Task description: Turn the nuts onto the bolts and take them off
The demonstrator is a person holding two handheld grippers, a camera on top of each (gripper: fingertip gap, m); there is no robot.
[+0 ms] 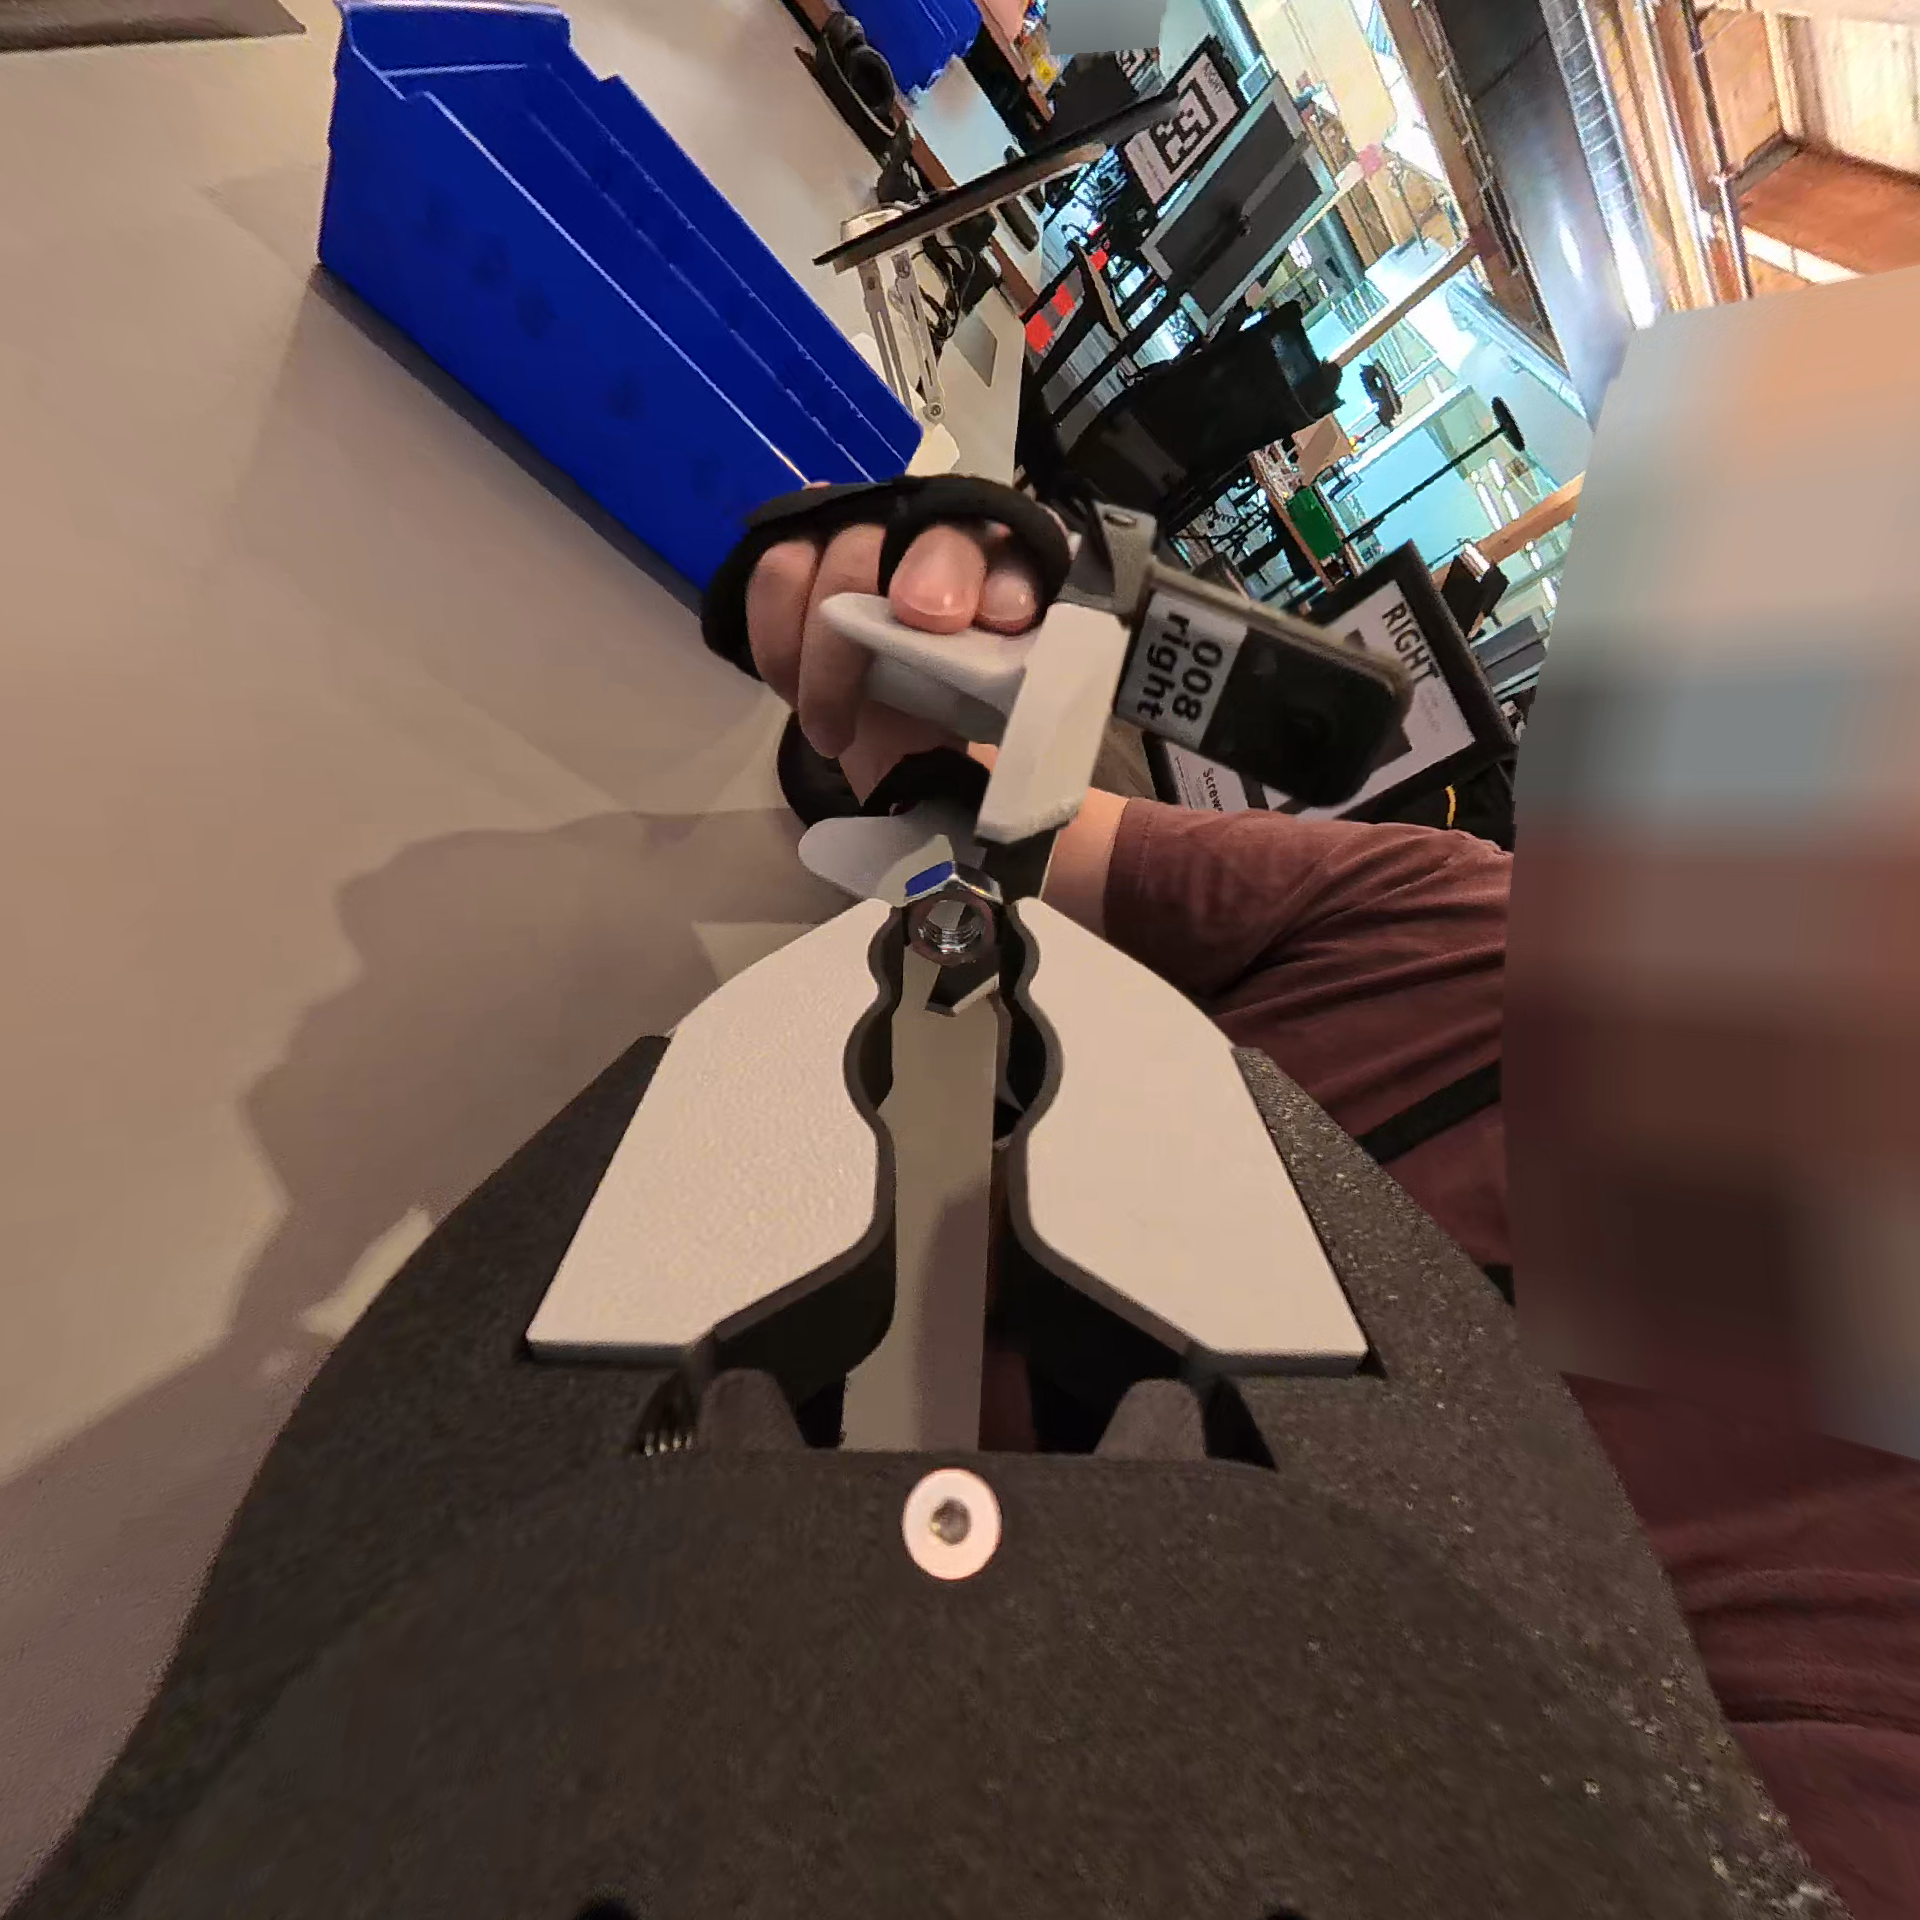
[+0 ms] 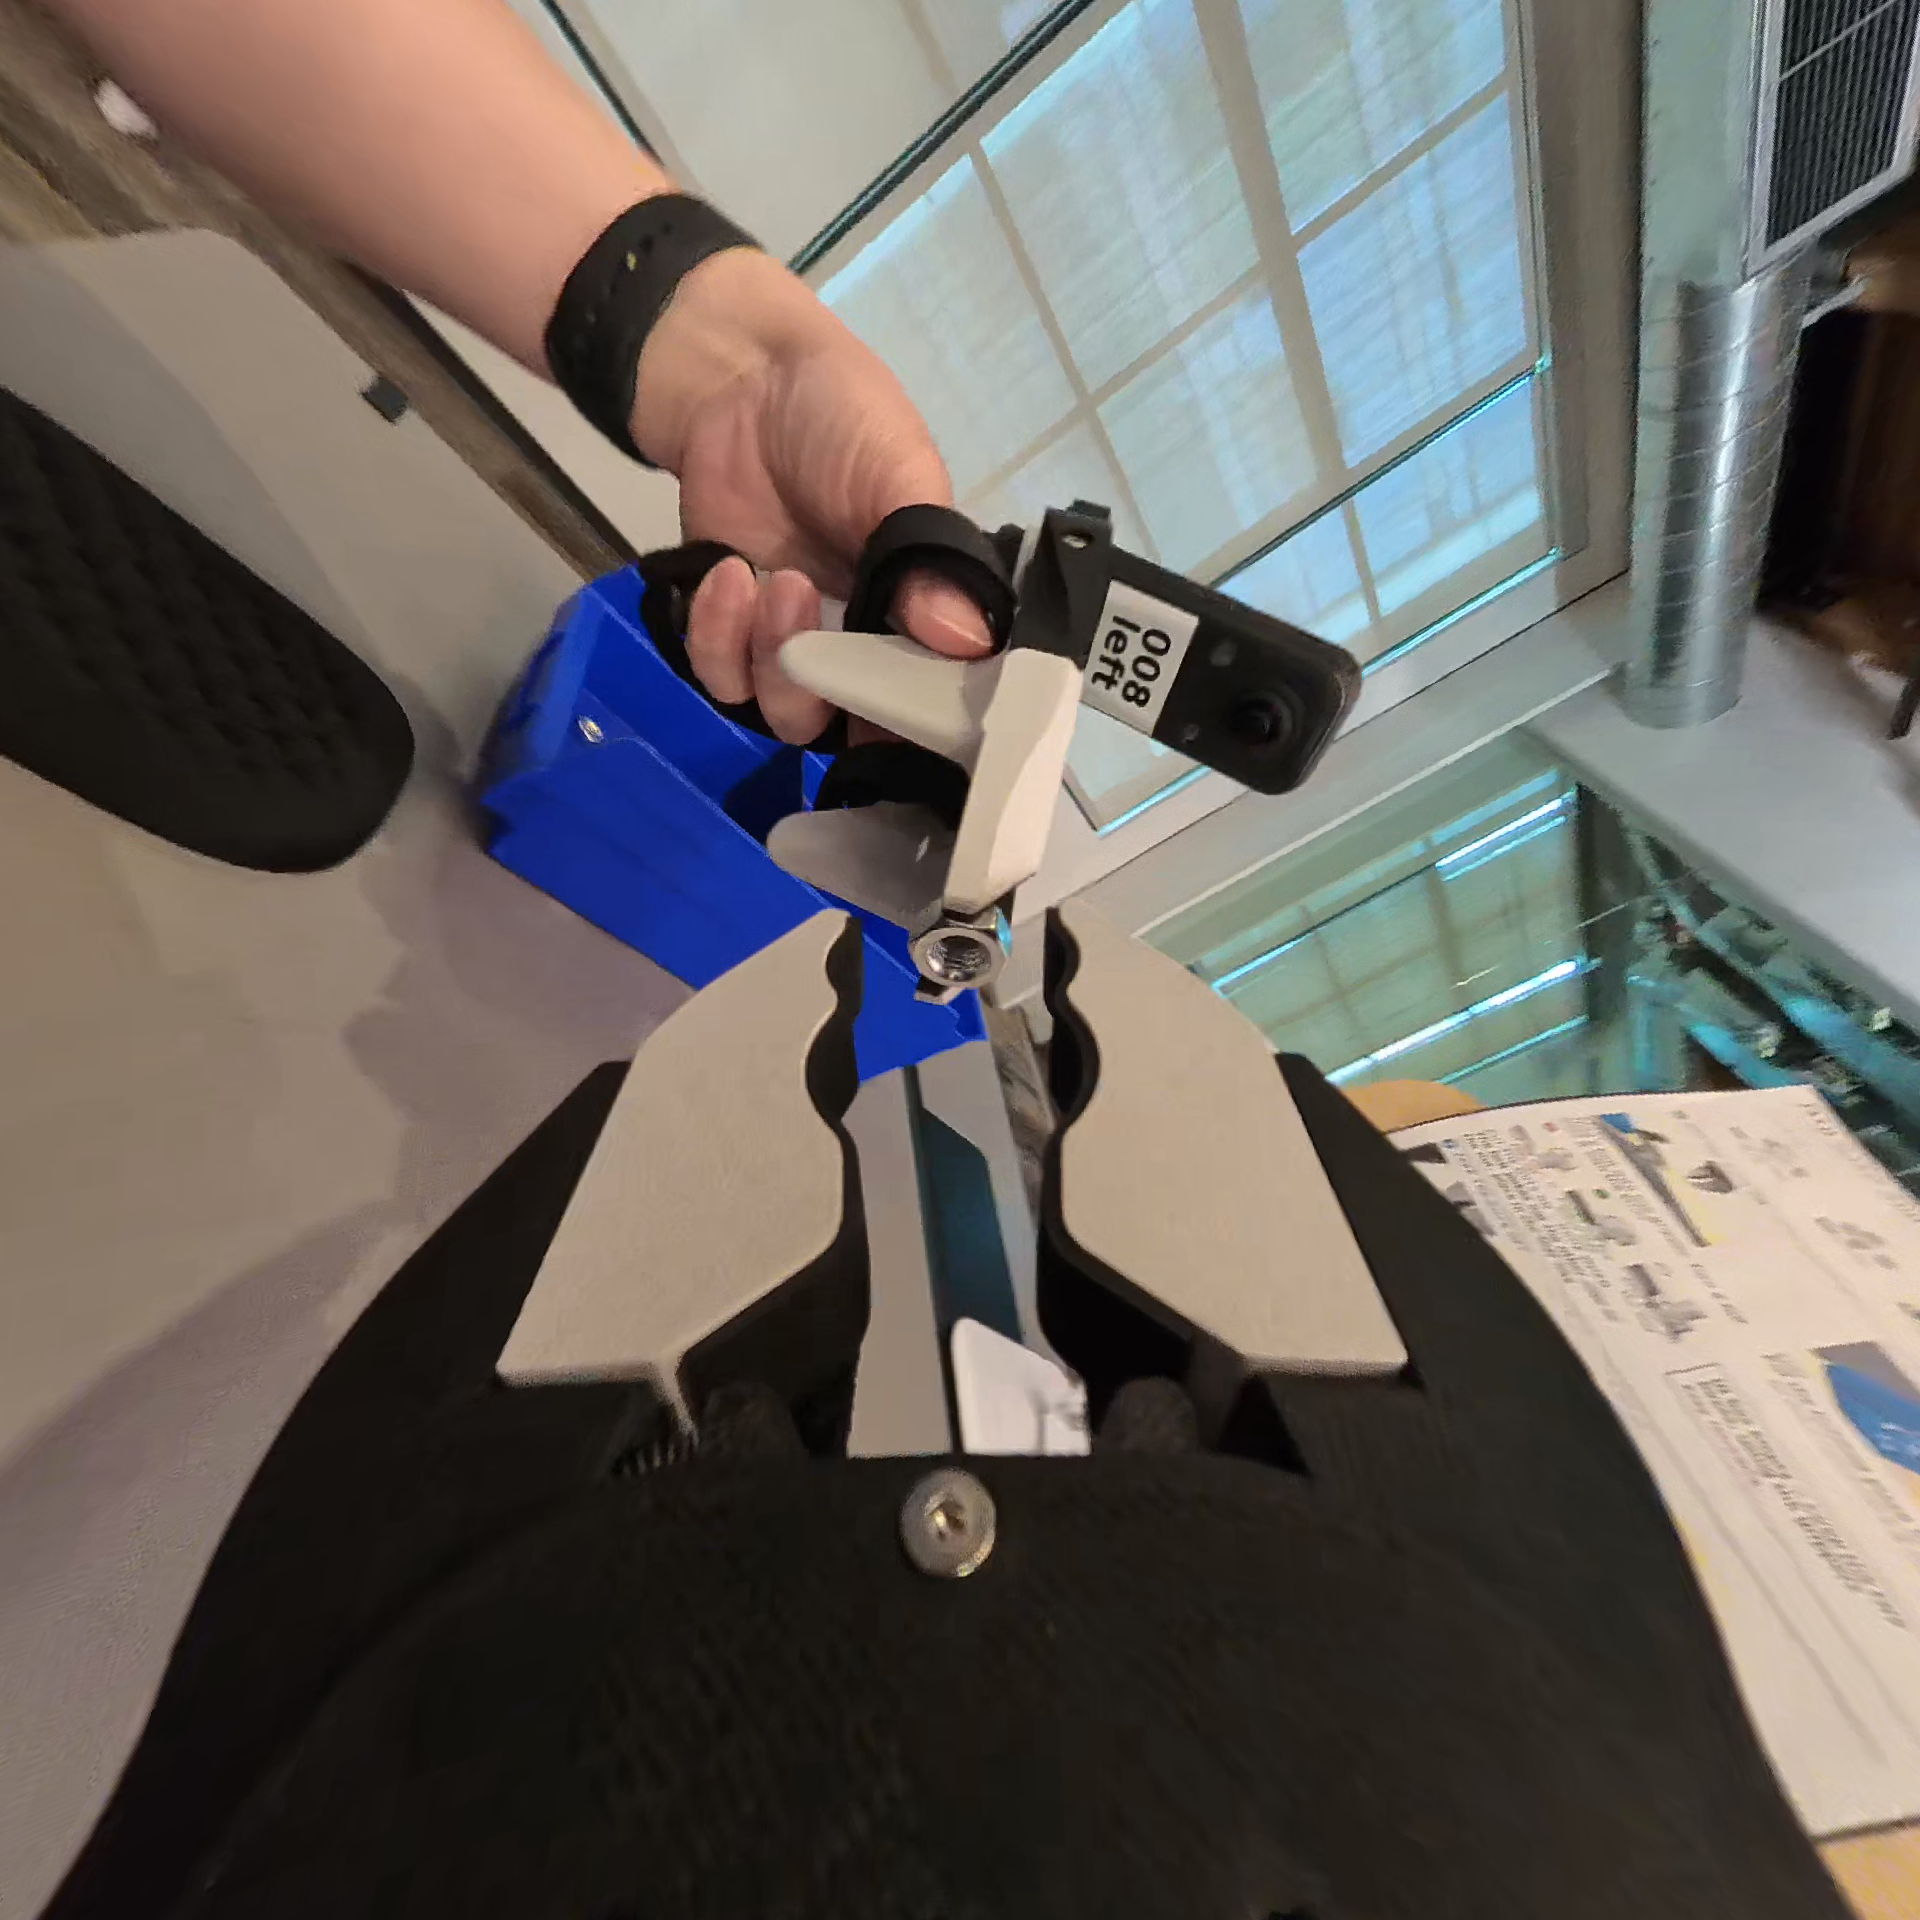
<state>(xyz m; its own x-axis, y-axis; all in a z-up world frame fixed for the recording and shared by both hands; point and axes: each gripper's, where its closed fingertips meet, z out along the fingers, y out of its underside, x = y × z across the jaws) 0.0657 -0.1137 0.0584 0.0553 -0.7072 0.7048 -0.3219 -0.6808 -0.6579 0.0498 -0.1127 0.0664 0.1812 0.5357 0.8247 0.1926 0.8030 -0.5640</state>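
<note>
A silver hex nut [image 1: 951, 932] is held in the air above the grey table [image 1: 208, 727]. My left gripper [image 1: 954, 925] is shut on it, its grey fingertips tight against the nut's sides. In the right wrist view the left gripper [image 2: 961, 914] pinches the same nut [image 2: 954, 954], whose threaded hole faces the camera. My right gripper [image 2: 948, 925] is open, its tips either side of the nut with a gap. It also shows in the left wrist view [image 1: 966, 873], right up against the nut. No bolt shows.
A blue plastic bin [image 1: 582, 312] stands on the table behind the grippers, also in the right wrist view [image 2: 665, 831]. A printed sheet [image 2: 1714, 1351] lies to the right. A black textured pad [image 2: 156, 644] is at the left. A maroon sleeve [image 1: 1299, 935] is close by. Less than 4 cm separates the two grippers' tips.
</note>
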